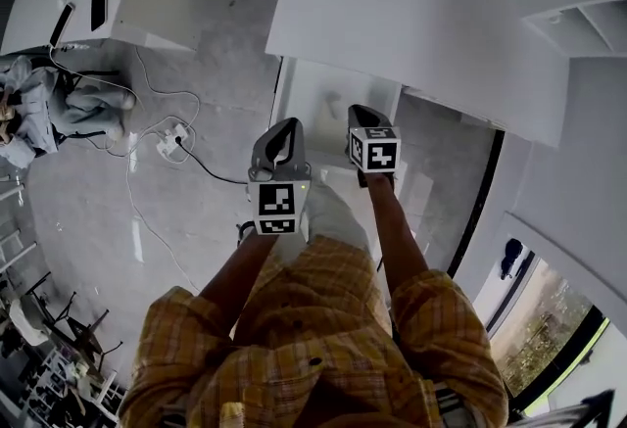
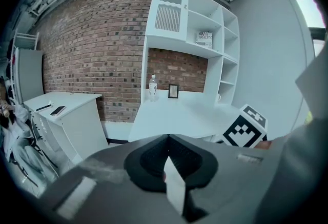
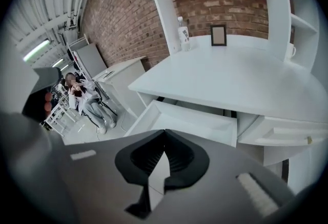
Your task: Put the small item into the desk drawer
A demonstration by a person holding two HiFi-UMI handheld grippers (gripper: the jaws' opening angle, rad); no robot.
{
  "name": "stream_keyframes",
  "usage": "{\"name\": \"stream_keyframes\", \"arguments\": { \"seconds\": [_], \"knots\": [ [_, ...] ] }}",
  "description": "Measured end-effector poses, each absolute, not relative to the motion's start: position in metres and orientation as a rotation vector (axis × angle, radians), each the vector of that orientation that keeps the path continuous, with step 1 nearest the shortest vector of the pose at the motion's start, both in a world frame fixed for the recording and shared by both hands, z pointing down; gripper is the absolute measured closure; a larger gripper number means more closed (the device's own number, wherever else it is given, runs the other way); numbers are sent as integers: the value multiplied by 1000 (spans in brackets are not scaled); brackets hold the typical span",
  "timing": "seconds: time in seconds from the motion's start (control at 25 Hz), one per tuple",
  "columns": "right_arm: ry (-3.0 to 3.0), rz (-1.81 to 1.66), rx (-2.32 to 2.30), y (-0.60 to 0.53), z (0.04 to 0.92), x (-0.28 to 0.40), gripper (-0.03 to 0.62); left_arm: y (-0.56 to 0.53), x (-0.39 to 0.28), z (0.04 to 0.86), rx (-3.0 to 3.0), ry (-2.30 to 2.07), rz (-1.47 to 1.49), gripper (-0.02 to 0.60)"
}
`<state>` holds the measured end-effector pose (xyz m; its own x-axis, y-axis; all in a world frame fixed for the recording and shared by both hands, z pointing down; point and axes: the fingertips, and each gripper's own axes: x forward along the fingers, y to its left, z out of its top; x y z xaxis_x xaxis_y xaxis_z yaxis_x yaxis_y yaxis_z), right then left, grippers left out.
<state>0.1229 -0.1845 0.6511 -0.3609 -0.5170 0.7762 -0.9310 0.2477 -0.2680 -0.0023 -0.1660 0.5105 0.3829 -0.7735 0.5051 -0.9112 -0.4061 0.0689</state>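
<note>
Desk drawer (image 3: 196, 124) white, shallow, plain-fronted. Stood pulled well out from under white desk top (image 3: 241, 79), at left part of desk front, level, open side up. Jutted past desk edge, seen from above. Inside pale, washed out; contents couldn't be told.

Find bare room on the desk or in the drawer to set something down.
The desk top is bare from its front edge back to the bottle and frame; that back strip and the mug corner are crowded. In the open drawer, the visible floor looks bare.
</note>
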Motion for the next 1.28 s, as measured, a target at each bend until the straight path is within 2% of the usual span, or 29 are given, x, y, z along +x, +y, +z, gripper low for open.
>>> {"name": "stream_keyframes", "arguments": {
  "seconds": [0.68, 1.28],
  "knots": [
    [-2316, 802, 1552, -166, 483, 115, 592, -148, -4, 447, 2405, -1451, 488, 580],
    [-2449, 600, 1661, -133, 377, 112, 592, -132, 6, 377, 2529, -1434, 370, 580]
  ]
}}
